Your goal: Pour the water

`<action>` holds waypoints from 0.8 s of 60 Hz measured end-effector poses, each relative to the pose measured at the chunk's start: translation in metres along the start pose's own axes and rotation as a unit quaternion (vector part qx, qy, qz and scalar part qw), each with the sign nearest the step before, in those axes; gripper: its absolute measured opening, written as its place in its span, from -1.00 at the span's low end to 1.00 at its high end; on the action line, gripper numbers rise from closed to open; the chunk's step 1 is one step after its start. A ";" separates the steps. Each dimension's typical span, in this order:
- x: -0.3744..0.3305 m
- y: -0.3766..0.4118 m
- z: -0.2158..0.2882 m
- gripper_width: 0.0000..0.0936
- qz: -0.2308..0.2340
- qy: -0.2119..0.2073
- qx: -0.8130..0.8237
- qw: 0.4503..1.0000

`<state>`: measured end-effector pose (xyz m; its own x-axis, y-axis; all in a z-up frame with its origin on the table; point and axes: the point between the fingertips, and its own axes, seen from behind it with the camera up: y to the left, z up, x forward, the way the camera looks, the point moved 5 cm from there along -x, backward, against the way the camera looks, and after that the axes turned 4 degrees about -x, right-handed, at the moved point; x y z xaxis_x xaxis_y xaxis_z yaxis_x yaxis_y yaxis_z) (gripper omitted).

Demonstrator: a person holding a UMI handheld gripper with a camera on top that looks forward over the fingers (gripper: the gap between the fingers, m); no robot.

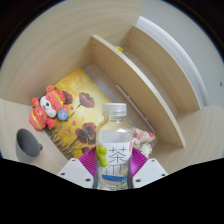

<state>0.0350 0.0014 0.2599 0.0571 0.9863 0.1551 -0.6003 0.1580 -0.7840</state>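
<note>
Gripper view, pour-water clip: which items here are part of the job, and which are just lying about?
Part of the job:
- clear bottle with white cap and green label, standing between the jaws of the gripper
No cup or other receiving vessel is in view.

Lying about:
- orange plush toy
- yellow patterned cushion
- wooden rack beyond the bottle

Single wide-angle gripper view, riding on the gripper, looking forward along its two fingers (pixel 72 170), close on a bottle (pixel 116 148), wooden shelf (pixel 135 70) farther ahead
</note>
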 end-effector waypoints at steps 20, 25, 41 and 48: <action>-0.022 0.064 -0.069 -0.16 0.062 0.088 0.390 0.915; -0.015 0.090 -0.086 -0.16 0.101 0.093 0.399 0.907; -0.020 0.138 -0.111 -0.15 0.123 0.124 0.419 0.891; -0.021 0.140 -0.109 -0.13 0.128 0.122 0.400 0.899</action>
<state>0.0367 0.0081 0.0811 -0.0489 0.9821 -0.1821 -0.9949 -0.0639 -0.0774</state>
